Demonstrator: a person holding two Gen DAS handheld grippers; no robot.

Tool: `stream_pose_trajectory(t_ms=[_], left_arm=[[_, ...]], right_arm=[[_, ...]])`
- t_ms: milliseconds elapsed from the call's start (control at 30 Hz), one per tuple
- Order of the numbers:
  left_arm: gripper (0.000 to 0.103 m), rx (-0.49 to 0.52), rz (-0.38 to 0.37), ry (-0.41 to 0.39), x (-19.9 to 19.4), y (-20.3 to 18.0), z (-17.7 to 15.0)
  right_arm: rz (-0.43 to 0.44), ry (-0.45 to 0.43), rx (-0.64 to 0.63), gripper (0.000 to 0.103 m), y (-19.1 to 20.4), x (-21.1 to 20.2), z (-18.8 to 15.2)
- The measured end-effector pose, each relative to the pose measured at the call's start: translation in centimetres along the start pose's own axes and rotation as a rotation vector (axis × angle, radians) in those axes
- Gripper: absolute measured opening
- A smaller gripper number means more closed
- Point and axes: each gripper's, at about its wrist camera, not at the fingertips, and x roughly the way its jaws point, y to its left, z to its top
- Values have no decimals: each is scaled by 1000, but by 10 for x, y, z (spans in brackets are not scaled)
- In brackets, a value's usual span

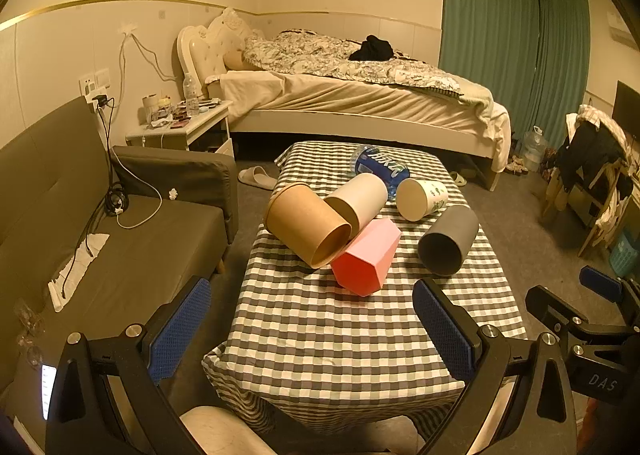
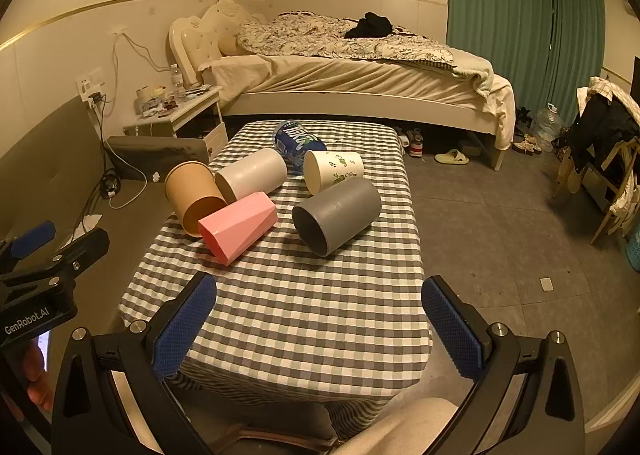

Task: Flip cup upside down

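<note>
Several cups lie on their sides on a checkered table (image 1: 340,335) (image 2: 304,315): a brown paper cup (image 1: 304,229) (image 2: 191,197), a beige cup (image 1: 360,201) (image 2: 252,174), a pink faceted cup (image 1: 366,257) (image 2: 236,227), a grey cup (image 1: 448,239) (image 2: 336,215) and a white printed cup (image 1: 422,199) (image 2: 334,171). My left gripper (image 1: 312,331) is open and empty above the near table edge. My right gripper (image 2: 320,327) is open and empty, short of the grey cup.
A blue-labelled water bottle (image 1: 378,167) (image 2: 298,141) lies behind the cups. A dark sofa (image 1: 100,235) stands left of the table, a nightstand (image 1: 184,127) and bed (image 1: 360,95) behind. Chairs with clothes (image 1: 592,175) stand at the right.
</note>
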Motion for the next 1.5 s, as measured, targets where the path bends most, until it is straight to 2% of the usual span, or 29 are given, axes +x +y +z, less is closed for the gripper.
stream_pose_trajectory(t_ms=[1067, 1233, 1500], left_arm=[[103, 1, 2, 3, 1, -1, 0], [103, -13, 14, 7, 9, 10, -10], [103, -69, 67, 2, 13, 40, 3]], right_arm=[[8, 5, -1, 103, 1, 1, 2], [16, 15, -8, 103, 5, 6, -1], [50, 4, -52, 103, 21, 9, 15]])
